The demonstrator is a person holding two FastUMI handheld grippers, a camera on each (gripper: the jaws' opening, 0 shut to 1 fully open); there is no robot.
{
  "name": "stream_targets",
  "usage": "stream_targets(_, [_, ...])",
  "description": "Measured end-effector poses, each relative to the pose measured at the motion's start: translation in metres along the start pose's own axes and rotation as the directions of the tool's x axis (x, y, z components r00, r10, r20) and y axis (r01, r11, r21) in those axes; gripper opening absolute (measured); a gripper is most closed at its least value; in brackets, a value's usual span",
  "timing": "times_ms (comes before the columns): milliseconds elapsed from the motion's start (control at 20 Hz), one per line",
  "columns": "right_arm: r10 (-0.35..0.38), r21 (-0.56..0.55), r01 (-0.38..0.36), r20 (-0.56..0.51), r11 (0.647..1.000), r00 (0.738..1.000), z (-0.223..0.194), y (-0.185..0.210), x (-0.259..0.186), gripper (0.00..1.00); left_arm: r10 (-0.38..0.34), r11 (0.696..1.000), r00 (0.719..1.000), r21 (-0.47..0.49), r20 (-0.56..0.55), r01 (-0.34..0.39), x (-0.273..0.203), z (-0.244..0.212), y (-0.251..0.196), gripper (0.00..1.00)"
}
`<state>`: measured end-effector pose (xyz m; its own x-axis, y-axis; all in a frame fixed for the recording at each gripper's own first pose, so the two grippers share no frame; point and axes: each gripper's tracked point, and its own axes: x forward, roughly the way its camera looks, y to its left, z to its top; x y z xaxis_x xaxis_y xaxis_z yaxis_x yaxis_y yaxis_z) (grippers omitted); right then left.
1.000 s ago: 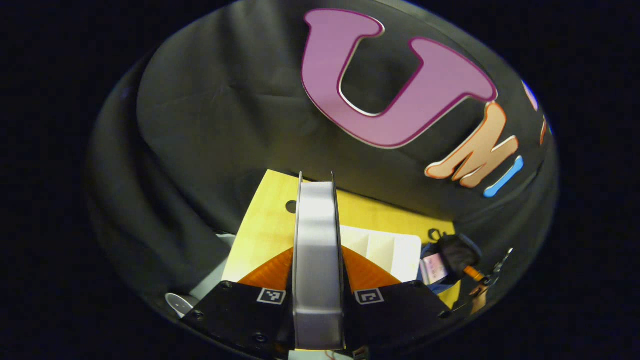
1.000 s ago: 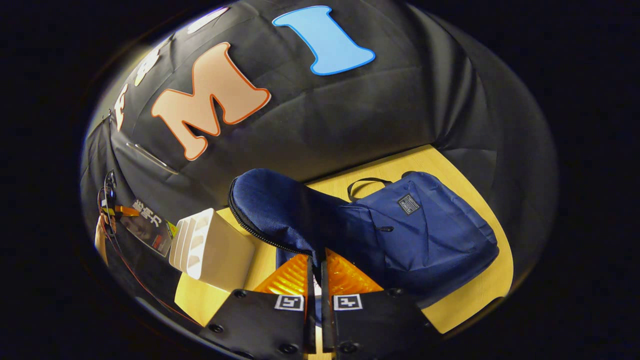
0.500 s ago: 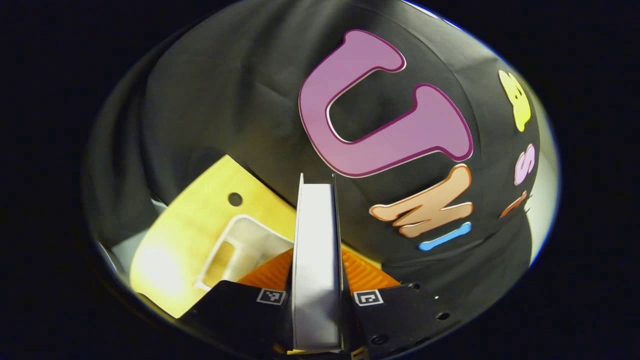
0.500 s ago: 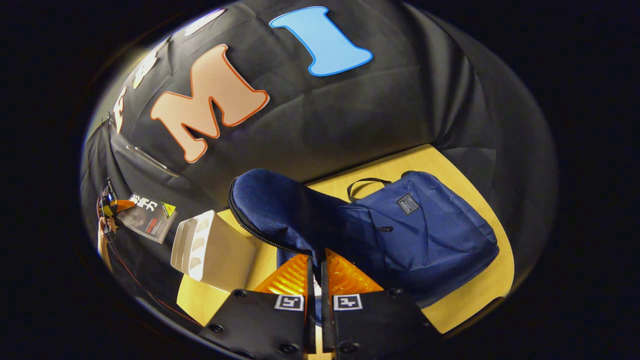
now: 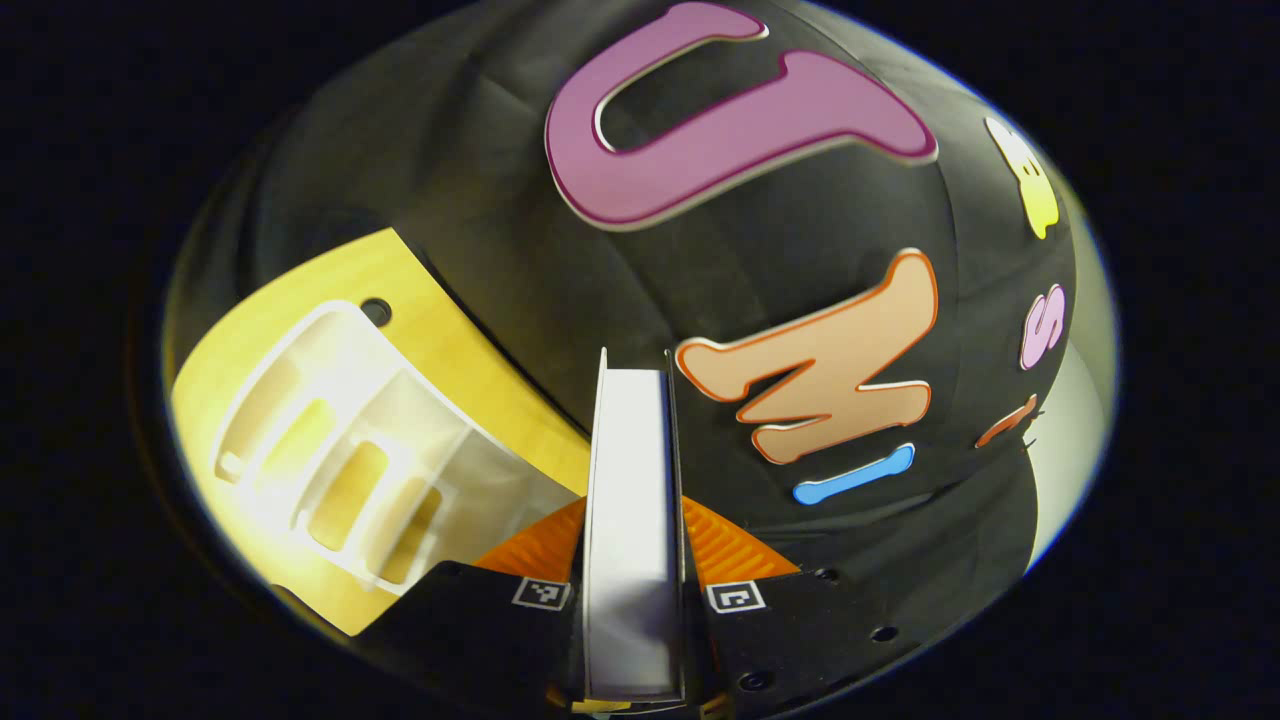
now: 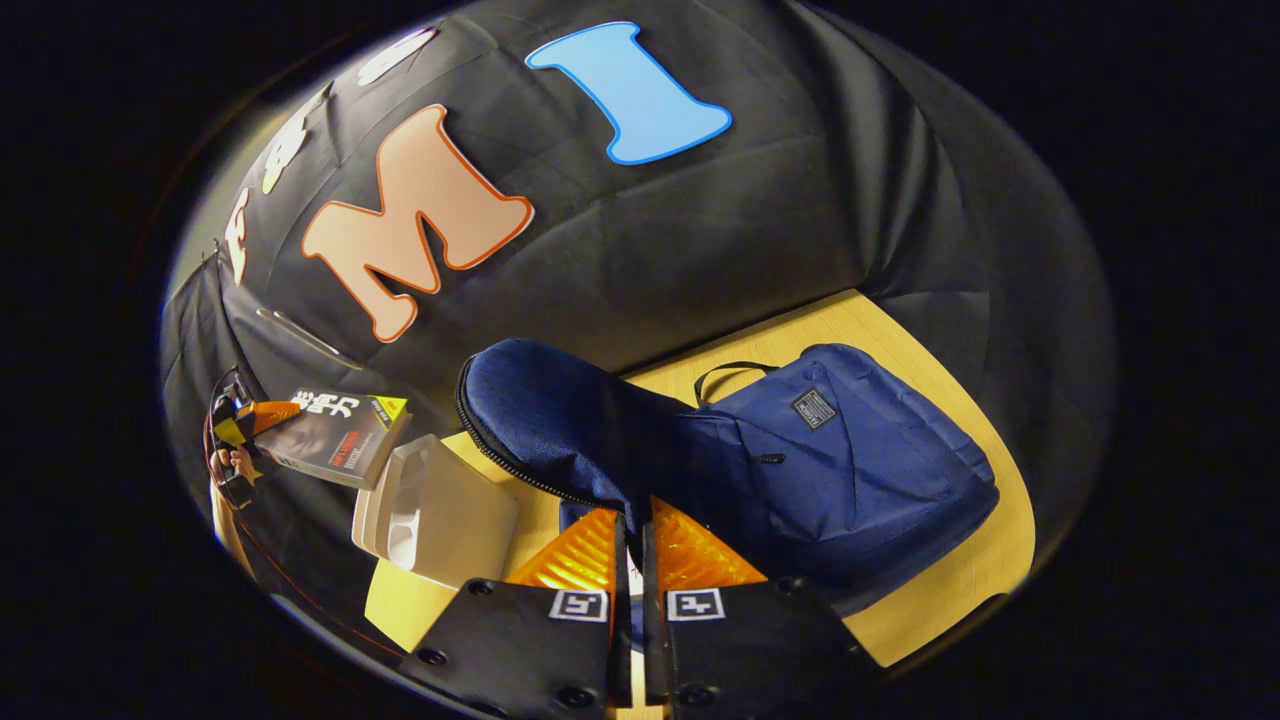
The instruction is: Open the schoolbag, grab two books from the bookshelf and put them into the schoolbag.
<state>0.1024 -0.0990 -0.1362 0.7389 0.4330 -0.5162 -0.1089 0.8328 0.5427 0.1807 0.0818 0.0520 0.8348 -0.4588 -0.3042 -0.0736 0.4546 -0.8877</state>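
Left gripper view: left tongs [image 5: 632,545] pinch a book [image 5: 632,500] above the shelf [image 5: 340,440]. Right tongs [image 6: 628,560] pinch the bag's [image 6: 800,470] flap [image 6: 560,420] open on the table [image 6: 950,590]. Next, I judge: carry the book into the bag.

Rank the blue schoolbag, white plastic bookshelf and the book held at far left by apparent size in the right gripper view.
1. Blue fabric schoolbag, clearly largest.
2. White plastic bookshelf.
3. Dark-covered book, smallest as seen, though it is farther off in the left gripper, so true size is unsure.
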Motion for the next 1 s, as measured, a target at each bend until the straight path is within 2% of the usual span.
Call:
stream_targets(150, [0.005,0.004,-0.005,0.005,1.000,1.000,0.000,0.000,0.001,0.08,0.010,1.000,1.000,-0.019,-0.018,-0.010,0.040,-0.050,-0.006,0.34])
stream_targets(300, [0.008,0.003,-0.008,0.011,1.000,1.000,0.000,0.001,0.000,0.08,-0.018,0.998,0.997,-0.069,-0.078,0.013,0.073,-0.101,-0.019,0.35])
stream_targets(400, [0.010,-0.011,-0.010,0.012,1.000,1.000,0.002,0.001,-0.001,0.08,-0.012,0.997,0.993,-0.077,-0.121,0.003,0.096,-0.132,-0.015,0.35])
stream_targets(750, [0.020,0.000,-0.020,0.039,1.000,0.999,0.011,0.001,-0.004,0.08,0.012,0.993,0.980,-0.109,-0.200,-0.034,0.170,-0.219,-0.011,0.37])
stream_targets(800, [0.023,0.002,-0.023,0.041,1.000,0.999,0.011,0.000,-0.005,0.08,0.015,0.992,0.979,-0.122,-0.201,-0.041,0.177,-0.228,-0.011,0.35])
stream_targets(1000, [0.046,-0.022,-0.045,0.056,0.999,0.997,0.019,0.002,-0.005,0.08,0.024,0.978,0.971,-0.194,-0.238,-0.072,0.205,-0.268,-0.007,0.37])
